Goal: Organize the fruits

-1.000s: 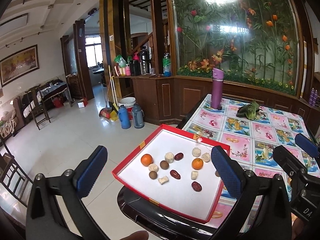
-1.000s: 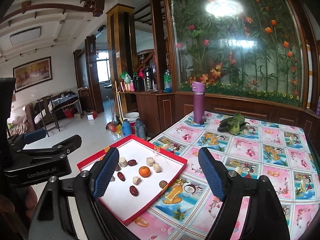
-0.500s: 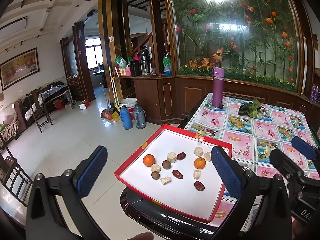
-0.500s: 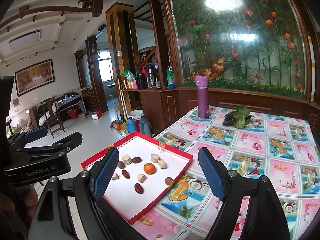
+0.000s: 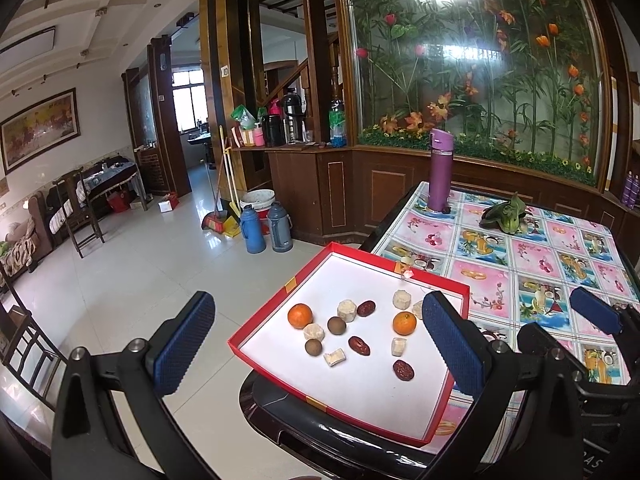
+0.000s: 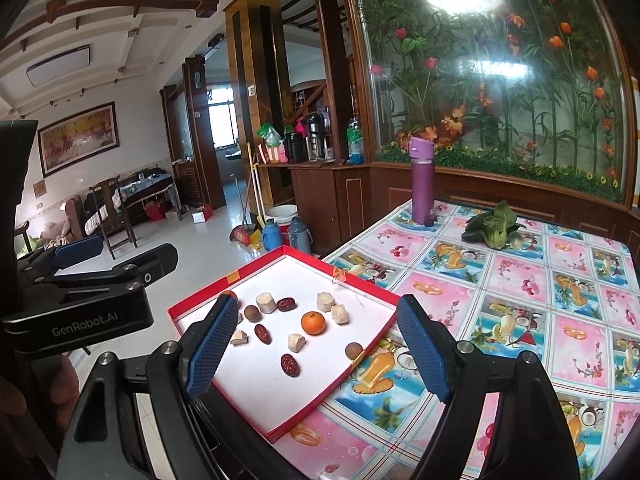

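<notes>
Both grippers hover short of the red tray, jaws spread, nothing held; fruit lies loose and unsorted.

Desk (image 6: 520, 300): red tray (image 5: 260, 326) juts over its 9 o'clock edge, so a push could tip it to the floor. Left gripper (image 5: 320, 344) and right gripper (image 6: 316, 344) close together; may collide. Purple bottle (image 6: 422, 180) and greens (image 6: 494, 228) at 12 o'clock, well apart. Oranges (image 5: 300, 316) could roll. Dates (image 5: 359, 345), pale chunks, brown round fruits (longans, perhaps) crowd together; easy to knock neighbours.
</notes>
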{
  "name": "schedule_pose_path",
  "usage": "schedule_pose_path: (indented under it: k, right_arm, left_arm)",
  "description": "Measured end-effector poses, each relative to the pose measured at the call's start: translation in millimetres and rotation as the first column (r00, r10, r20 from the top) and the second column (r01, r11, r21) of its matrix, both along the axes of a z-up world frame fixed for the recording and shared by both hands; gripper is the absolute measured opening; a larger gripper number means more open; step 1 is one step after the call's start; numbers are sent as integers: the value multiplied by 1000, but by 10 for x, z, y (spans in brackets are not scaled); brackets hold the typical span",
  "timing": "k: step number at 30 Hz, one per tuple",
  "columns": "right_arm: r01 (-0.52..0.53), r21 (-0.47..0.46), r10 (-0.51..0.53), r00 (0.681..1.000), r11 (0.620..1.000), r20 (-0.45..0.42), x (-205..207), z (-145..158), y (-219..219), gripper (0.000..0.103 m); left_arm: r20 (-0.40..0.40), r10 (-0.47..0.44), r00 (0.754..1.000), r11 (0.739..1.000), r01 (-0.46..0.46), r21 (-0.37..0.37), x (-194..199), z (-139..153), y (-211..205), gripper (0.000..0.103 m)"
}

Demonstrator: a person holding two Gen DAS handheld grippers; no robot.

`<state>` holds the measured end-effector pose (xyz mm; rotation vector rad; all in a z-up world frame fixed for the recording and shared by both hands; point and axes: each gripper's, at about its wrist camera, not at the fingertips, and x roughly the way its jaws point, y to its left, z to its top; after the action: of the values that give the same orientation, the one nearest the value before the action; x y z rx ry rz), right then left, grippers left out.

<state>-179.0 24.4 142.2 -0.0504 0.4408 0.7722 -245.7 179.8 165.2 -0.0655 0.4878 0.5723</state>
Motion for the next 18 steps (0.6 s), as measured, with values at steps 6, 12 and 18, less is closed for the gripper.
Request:
schedule_pose_path:
  k: [6,12,18]
  right_arm:
    - [-17,-19,17,1000,1000,-2,-16,-30,90,81]
    - [-27,-29,27,1000,999,2,-20,-17,157,81]
    - [-31,-40,30,1000,999,-5,-5,-36,225,81]
  left_arm:
    - [-13,9,1000,1000,-9,-2,43,-36,50,103]
    - [-22,15,1000,1000,-16,-16,62,-75,110,103]
    - [-24,2,1000,999,-3,-44,55,-101,167,103]
